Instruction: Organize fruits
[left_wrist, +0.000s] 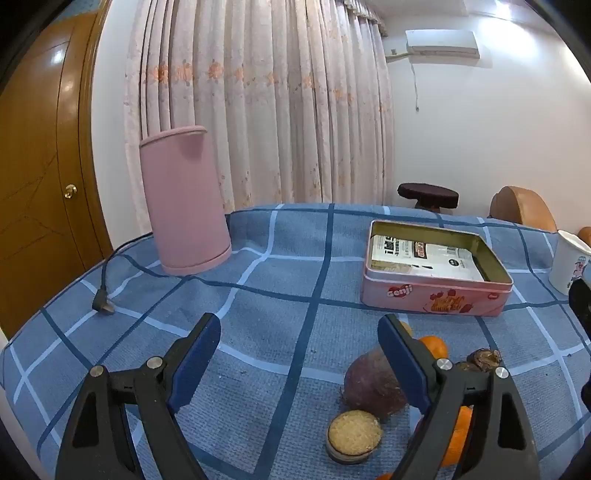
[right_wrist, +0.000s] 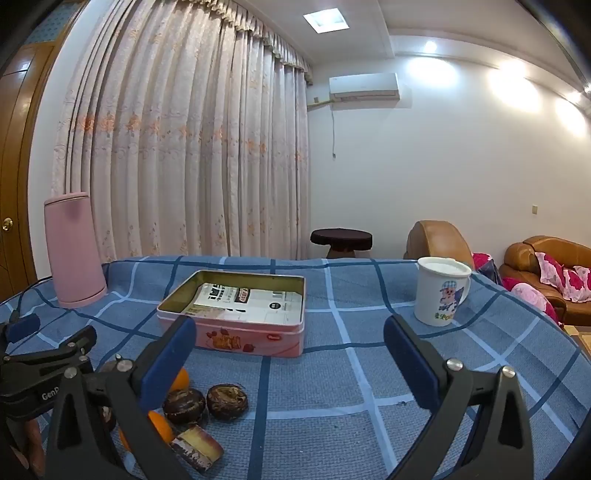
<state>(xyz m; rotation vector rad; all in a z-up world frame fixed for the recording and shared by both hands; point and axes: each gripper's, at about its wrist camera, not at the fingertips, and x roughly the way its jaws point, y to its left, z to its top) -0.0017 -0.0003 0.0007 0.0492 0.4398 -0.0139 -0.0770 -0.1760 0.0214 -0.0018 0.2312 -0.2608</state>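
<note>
Bright ceiling lights (right_wrist: 325, 19), wall glare, strong fisheye bending, dark vignetted corners

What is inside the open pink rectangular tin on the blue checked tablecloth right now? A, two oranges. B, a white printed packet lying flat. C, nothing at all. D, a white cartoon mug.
B: the open pink rectangular tin holds only a white printed packet lying flat on its bottom; the fruits are all outside it on the blue checked tablecloth.
</note>
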